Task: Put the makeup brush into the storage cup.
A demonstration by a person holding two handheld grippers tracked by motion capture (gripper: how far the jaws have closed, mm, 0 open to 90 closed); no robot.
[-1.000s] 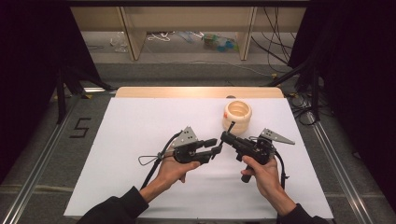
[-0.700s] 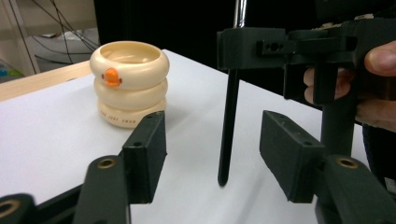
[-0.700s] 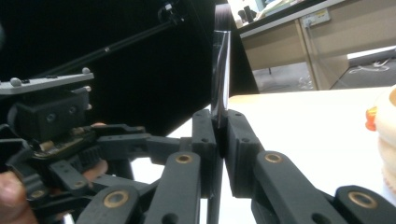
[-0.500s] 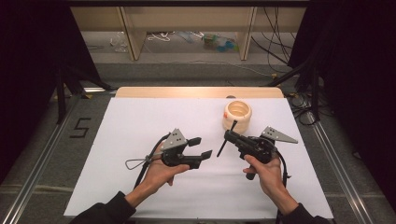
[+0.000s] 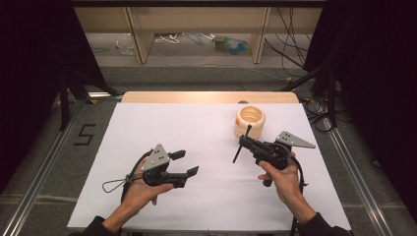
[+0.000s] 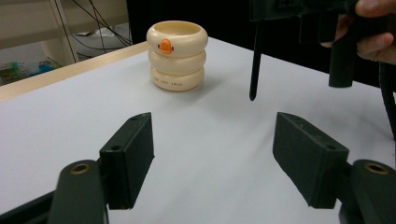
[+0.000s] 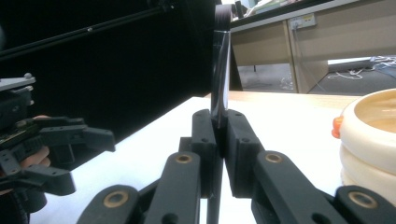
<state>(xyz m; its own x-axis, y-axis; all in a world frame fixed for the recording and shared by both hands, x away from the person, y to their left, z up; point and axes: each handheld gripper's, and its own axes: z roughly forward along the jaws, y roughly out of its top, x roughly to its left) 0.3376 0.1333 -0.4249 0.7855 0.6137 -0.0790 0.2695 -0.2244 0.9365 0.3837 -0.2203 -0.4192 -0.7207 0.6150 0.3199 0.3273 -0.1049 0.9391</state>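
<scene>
I am holding the right gripper (image 5: 244, 143) clamped tight on a thin black stick (image 7: 219, 70), which is standing between the jaws and hanging over the white table (image 5: 206, 128) just beside the cream holder (image 5: 250, 121) of stacked rings. The left gripper (image 5: 185, 162) is sitting well apart from it; its jaws have just been opening and are gaping wide with nothing between them.
</scene>
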